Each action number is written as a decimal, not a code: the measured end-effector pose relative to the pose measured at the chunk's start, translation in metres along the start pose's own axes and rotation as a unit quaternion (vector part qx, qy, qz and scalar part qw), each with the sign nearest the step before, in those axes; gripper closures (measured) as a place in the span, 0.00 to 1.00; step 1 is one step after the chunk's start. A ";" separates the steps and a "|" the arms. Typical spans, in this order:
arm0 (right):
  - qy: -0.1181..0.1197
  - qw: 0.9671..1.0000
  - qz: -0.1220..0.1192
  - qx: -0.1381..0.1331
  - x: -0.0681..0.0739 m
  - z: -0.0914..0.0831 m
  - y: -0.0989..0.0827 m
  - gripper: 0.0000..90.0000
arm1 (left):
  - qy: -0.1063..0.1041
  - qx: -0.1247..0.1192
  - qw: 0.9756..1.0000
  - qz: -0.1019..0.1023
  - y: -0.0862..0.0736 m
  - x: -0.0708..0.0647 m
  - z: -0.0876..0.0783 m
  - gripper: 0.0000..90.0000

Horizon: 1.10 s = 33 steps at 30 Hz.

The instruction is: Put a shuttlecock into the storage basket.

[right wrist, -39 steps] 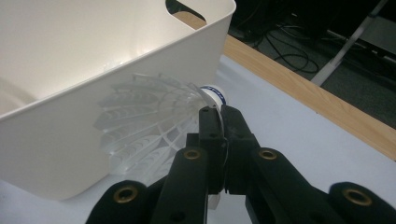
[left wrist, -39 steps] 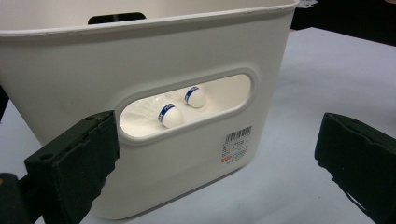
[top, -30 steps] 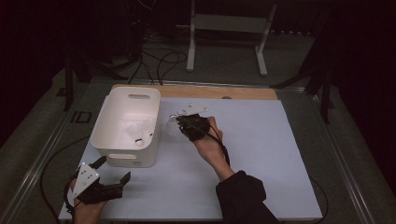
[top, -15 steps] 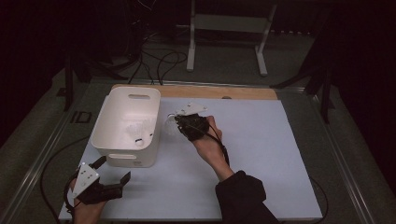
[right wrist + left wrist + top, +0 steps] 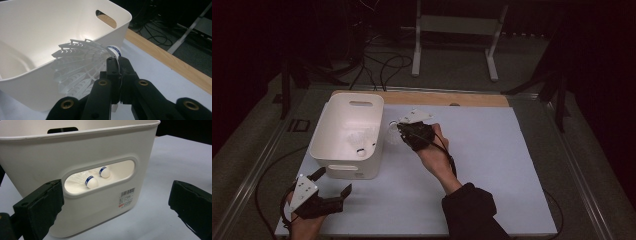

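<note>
A white plastic bin point(image 5: 344, 171) stands on the left of the table, with shuttlecocks point(image 5: 360, 142) lying inside. Their blue-banded corks point(image 5: 92, 182) show through the handle slot in the left gripper view. My right gripper point(image 5: 403, 131) hovers just right of the bin's rim, shut on the rim of a white feathered shuttlecock point(image 5: 80, 67) near its cork point(image 5: 113, 50). The skirt fans out toward the bin wall point(image 5: 50, 25). My left gripper point(image 5: 333, 181) rests at the table's front left, open, jaws spread wide and facing the bin's near wall point(image 5: 100, 150).
A white mat point(image 5: 492, 165) covers the table, with a wooden strip point(image 5: 437, 98) along the far edge. Cables point(image 5: 382, 65) and a metal stand point(image 5: 457, 30) sit on the floor behind. A barcode label point(image 5: 127, 196) is stuck on the bin's near wall.
The right gripper with the shuttlecock has edged very slightly toward the bin. The left gripper has stayed in place.
</note>
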State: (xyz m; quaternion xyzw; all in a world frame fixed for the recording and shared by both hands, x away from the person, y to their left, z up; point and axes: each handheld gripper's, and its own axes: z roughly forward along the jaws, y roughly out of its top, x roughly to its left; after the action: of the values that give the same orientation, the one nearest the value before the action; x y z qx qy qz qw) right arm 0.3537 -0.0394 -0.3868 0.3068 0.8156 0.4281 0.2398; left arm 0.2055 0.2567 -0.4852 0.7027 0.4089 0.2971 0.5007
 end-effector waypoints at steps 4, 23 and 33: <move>0.003 1.000 0.002 -0.003 -0.001 0.000 0.000 0.98 | 0.000 0.000 1.000 0.000 0.000 0.000 0.000 0.01; 0.005 1.000 -0.001 -0.012 0.003 -0.006 0.007 0.98 | 0.000 0.000 1.000 0.000 0.000 0.000 0.000 0.01; 0.007 1.000 -0.007 -0.020 0.006 -0.008 0.011 0.98 | 0.000 0.000 1.000 0.000 0.000 0.000 0.000 0.01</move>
State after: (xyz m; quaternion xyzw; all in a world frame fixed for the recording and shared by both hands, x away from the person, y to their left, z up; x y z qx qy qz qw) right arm 0.3473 -0.0344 -0.3739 0.2933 0.8104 0.4453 0.2427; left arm 0.2055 0.2566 -0.4852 0.7025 0.4089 0.2971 0.5010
